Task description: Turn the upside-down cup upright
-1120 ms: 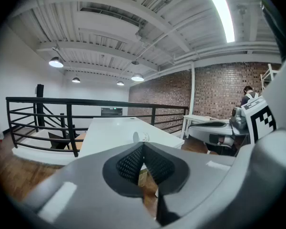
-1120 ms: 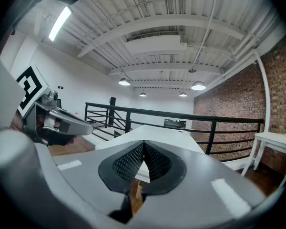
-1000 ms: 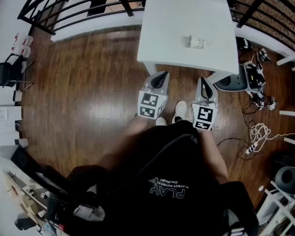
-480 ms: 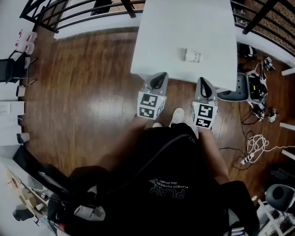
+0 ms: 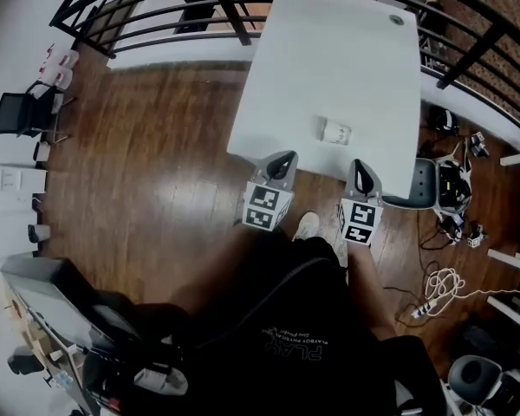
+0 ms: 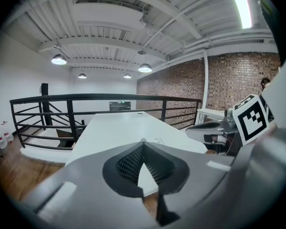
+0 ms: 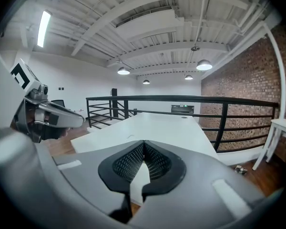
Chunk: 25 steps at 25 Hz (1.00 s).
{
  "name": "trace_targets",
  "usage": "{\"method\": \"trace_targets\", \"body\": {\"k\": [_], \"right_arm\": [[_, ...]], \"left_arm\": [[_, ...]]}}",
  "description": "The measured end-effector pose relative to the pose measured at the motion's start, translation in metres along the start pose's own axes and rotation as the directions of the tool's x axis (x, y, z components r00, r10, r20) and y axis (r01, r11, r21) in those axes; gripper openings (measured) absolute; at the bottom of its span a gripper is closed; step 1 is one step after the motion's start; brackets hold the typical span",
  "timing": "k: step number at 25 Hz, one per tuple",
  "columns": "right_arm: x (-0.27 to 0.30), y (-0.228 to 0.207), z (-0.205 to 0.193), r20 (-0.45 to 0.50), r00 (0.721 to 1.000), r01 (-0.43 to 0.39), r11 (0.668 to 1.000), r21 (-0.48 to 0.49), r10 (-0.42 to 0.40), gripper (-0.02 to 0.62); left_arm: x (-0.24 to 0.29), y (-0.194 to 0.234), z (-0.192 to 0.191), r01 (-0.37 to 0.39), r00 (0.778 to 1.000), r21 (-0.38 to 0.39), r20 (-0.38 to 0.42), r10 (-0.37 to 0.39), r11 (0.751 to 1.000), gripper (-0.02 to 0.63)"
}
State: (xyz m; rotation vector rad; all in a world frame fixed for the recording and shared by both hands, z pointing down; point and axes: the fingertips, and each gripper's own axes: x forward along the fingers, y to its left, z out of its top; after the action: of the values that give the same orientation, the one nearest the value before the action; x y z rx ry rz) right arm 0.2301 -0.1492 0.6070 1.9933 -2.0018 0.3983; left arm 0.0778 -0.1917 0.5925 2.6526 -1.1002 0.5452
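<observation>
A small pale cup (image 5: pixel 335 132) stands on the white table (image 5: pixel 329 50), near its front edge; it is too small to tell which way up it is. My left gripper (image 5: pixel 284 156) hangs just short of that edge, left of the cup, with its jaws shut and empty. My right gripper (image 5: pixel 360 166) is level with it, right of the cup, also shut and empty. In the left gripper view the fingertips (image 6: pixel 143 145) meet, and the cup (image 6: pixel 159 140) is a faint speck beyond. In the right gripper view the cup (image 7: pixel 129 136) lies left of the closed tips (image 7: pixel 144 144).
A black railing (image 5: pixel 199 11) runs behind and beside the table. A grey office chair (image 5: pixel 433 185) stands at the table's right front corner, with cables (image 5: pixel 442 284) on the wooden floor beyond it. A black chair (image 5: pixel 19 115) is far left. A round grommet (image 5: pixel 397 20) sits in the tabletop.
Both grippers have come forward to the table's front edge, and the table and cup now lie nearer in the head view. Both have stayed shut.
</observation>
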Motion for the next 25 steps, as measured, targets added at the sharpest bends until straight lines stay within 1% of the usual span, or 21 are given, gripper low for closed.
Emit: {"method": "trace_targets", "body": {"k": [5,8,12,15,17,18,19,21,23,25], "right_arm": [[0.014,-0.002,0.004,-0.021,1.000,0.000,1.000,-0.003,0.000,0.014],[0.026,-0.003,0.009,-0.030,0.999,-0.025,0.999,-0.021,0.025,0.014],[0.040,0.006,0.016,-0.057,0.994,-0.096,0.990,-0.106,0.090,0.015],[0.049,0.018,0.023,-0.088,0.986,-0.160,0.965,-0.206,0.145,0.016],[0.055,0.026,0.023,-0.124,0.977,-0.201,0.938,-0.283,0.172,0.020],[0.059,0.028,0.022,-0.146,0.973,-0.218,0.922,-0.320,0.179,0.056],[0.063,0.030,0.020,-0.170,0.968,-0.234,0.905,-0.355,0.184,0.076],[0.072,0.031,0.016,-0.213,0.958,-0.270,0.865,-0.424,0.194,0.099],[0.080,0.031,0.010,-0.262,0.942,-0.317,0.806,-0.500,0.208,0.124],[0.085,0.031,0.003,-0.327,0.919,-0.378,0.730,-0.569,0.221,0.150]], "left_arm": [[0.009,0.015,0.011,-0.002,1.000,-0.037,0.015,0.002,0.999,-0.003],[0.023,0.021,0.024,0.005,0.999,-0.038,0.038,-0.003,0.999,-0.003],[0.033,0.031,0.029,0.013,0.999,-0.039,0.050,-0.011,0.999,-0.003],[0.035,0.041,0.034,0.011,0.998,-0.047,0.059,-0.008,0.999,-0.003],[0.036,0.047,0.037,0.008,0.998,-0.052,0.065,-0.005,0.999,-0.003],[0.036,0.049,0.038,0.007,0.998,-0.053,0.068,-0.003,0.999,-0.003],[0.036,0.052,0.038,0.005,0.998,-0.054,0.070,-0.001,0.999,-0.003],[0.038,0.056,0.038,0.000,0.997,-0.055,0.071,0.003,0.998,-0.003],[0.039,0.061,0.037,-0.005,0.997,-0.057,0.071,0.009,0.998,-0.003],[0.038,0.065,0.035,-0.011,0.998,-0.057,0.068,0.015,0.998,-0.003]]}}
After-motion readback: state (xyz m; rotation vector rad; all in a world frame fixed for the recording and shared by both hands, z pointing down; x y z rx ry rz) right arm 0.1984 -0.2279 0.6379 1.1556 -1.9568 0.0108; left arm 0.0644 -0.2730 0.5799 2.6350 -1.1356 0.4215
